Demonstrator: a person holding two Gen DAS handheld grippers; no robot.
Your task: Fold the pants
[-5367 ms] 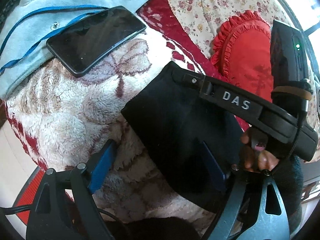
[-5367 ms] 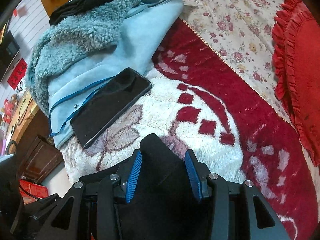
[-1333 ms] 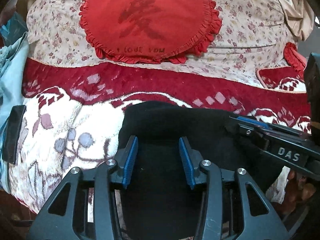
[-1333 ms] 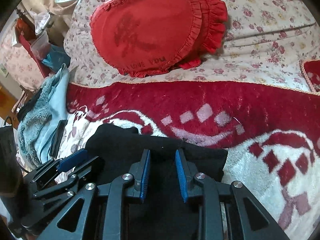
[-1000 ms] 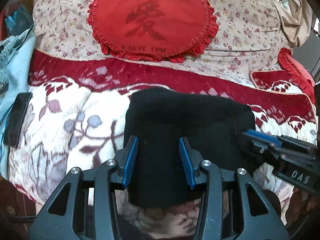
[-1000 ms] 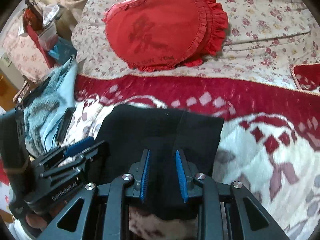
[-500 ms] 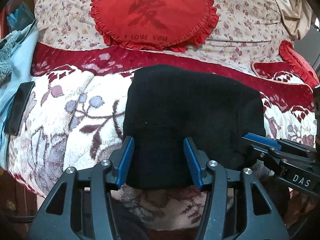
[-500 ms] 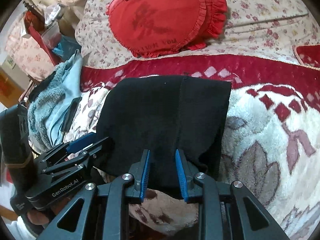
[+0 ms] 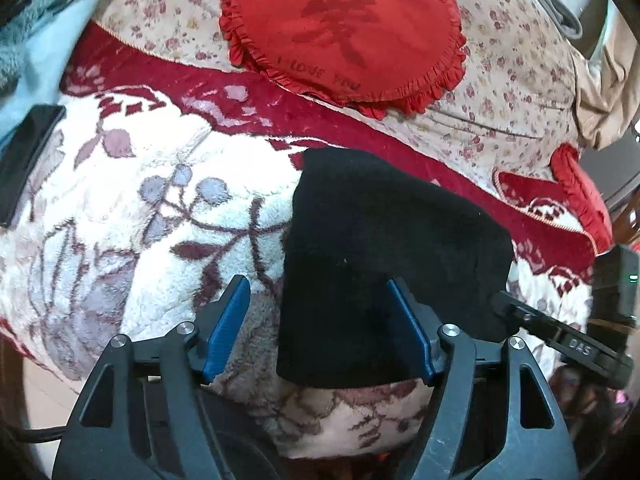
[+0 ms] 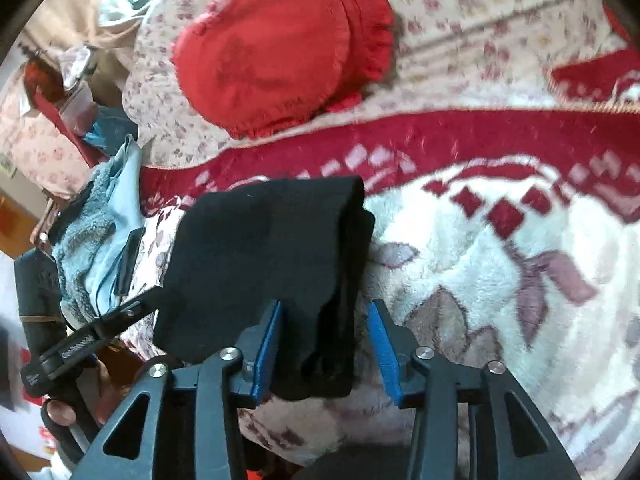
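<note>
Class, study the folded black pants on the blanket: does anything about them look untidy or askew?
Yes. The folded pants are uneven: the top layer's near edge is ragged, leaving a lower layer sticking out at the right. Their near end also overhangs the blanket edge.

Folded pants on blanket; cushion behind; phone far left.

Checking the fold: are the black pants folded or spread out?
Folded: the black pants lie as a compact layered rectangle on the blanket; stacked edges show.
</note>
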